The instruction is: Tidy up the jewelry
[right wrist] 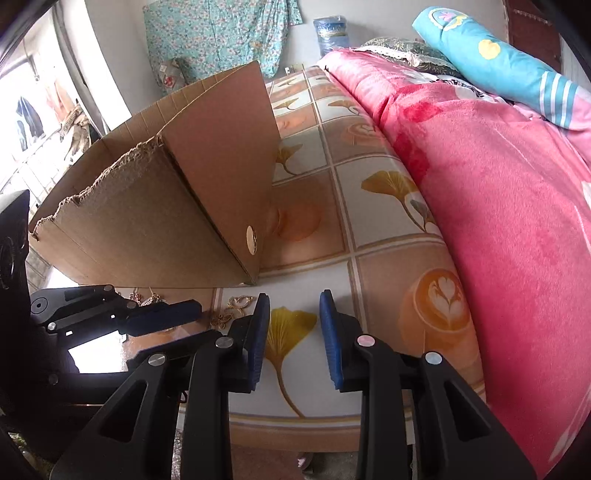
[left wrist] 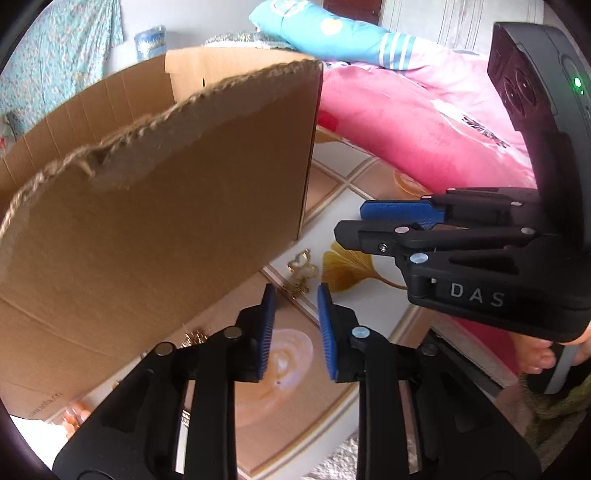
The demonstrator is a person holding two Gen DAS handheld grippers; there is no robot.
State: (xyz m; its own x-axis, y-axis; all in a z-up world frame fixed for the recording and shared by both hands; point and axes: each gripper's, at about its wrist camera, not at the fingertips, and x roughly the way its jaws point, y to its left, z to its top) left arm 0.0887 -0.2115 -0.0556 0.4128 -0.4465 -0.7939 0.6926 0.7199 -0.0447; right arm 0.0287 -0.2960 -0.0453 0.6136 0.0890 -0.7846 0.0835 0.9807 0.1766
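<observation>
Beside cardboard box (left wrist: 155, 206): gold butterfly-shaped jewelry (left wrist: 301, 273) on mat; both tools narrowly parted, gripping nothing.

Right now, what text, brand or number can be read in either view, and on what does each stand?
"DAS": on the right gripper body, white letters, cut off by the frame edge.
Small print on the box, low near its bottom edge: upside down, too blurred to read.
Dark print on the pink blanket: too blurred to read.
Label on the blue bottle: too small to read.
Nothing else is legible.
</observation>
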